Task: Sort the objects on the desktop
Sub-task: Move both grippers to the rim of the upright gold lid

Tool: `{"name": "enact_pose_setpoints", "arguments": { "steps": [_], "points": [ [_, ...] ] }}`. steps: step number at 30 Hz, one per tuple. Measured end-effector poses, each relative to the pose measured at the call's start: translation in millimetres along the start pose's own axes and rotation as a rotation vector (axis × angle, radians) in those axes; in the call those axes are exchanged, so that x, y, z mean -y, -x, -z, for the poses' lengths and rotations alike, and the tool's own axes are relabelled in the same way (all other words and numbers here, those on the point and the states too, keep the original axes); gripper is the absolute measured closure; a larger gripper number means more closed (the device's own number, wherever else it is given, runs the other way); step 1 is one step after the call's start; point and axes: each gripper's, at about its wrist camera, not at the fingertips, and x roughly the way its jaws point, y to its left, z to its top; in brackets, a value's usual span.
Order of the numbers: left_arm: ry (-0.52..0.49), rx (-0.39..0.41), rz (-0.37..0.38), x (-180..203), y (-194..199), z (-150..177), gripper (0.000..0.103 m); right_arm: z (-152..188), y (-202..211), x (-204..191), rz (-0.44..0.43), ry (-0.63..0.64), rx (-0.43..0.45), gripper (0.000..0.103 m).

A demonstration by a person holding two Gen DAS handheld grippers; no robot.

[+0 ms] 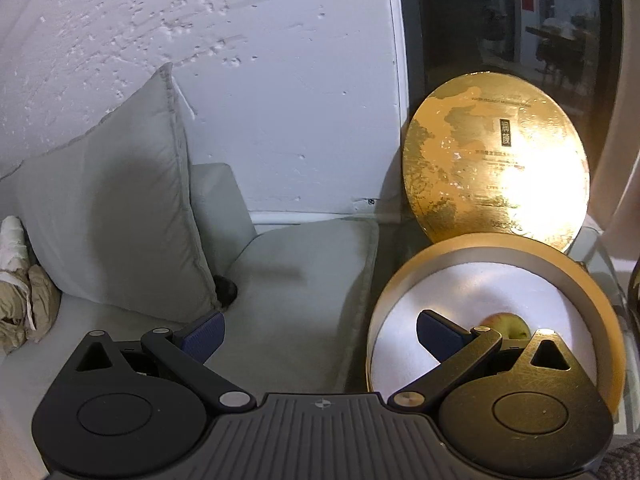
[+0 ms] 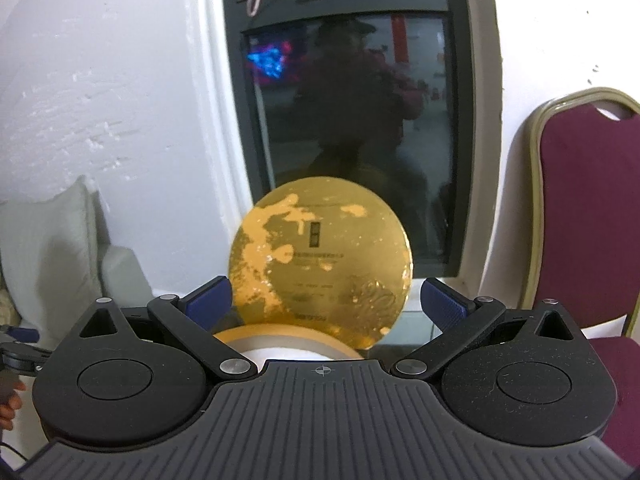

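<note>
Grey sofa cushion (image 1: 120, 208) at left; gold round lid (image 1: 496, 168) propped upright against the dark window (image 2: 352, 120). In front of it, the round gold-rimmed box (image 1: 496, 280), white inside, holds an apple (image 1: 506, 325) just behind the left gripper's (image 1: 320, 332) right finger. Left gripper and right gripper (image 2: 325, 304): both spread wide, empty.

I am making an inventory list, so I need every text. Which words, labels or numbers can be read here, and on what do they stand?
Nothing reads clearly.
Gold lid: dark label with two characters, blurred.
Same lid: fine printed lines, too small.
Round box: no text visible.
</note>
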Motion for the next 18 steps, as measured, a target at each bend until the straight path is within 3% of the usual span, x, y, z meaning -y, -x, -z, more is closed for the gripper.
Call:
{"name": "enact_pose_setpoints", "arguments": {
  "steps": [9,18],
  "points": [
    [-0.01,-0.007,0.047,22,-61,-56,0.001,-17,-72,43,0.034,-0.051,-0.036,0.0],
    [0.064,-0.028,0.211,48,-163,-114,0.001,-31,-178,91,0.063,-0.126,-0.039,0.002]
  ]
}}
